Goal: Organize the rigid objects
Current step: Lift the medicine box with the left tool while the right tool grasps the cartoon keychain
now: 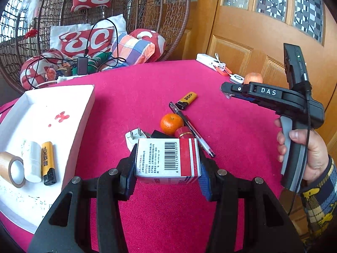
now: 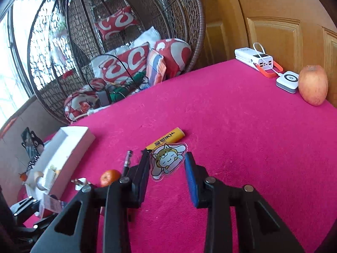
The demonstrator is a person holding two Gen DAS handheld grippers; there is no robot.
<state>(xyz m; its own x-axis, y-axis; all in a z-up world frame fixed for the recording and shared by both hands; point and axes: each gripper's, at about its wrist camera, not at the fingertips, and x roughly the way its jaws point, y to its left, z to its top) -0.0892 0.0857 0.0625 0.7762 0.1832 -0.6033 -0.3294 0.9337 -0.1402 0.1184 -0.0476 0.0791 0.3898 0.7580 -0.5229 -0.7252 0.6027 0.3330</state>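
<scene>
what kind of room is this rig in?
Probably a home living room or sunroom, not a lab. A wicker hanging chair piled with red cushions stands beside a panelled wooden door, and the table has a pink cloth strewn with household bits.

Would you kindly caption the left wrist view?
Left gripper clamps a barcoded box beside the white tray.

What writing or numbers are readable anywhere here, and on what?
"DAS": side of the black right tool.
"6 922748 503015": barcode on the red-and-white cardboard box clamped in the left tool; its small print is unreadable.
Yellow plastic lighters: characters too blurred.
</scene>
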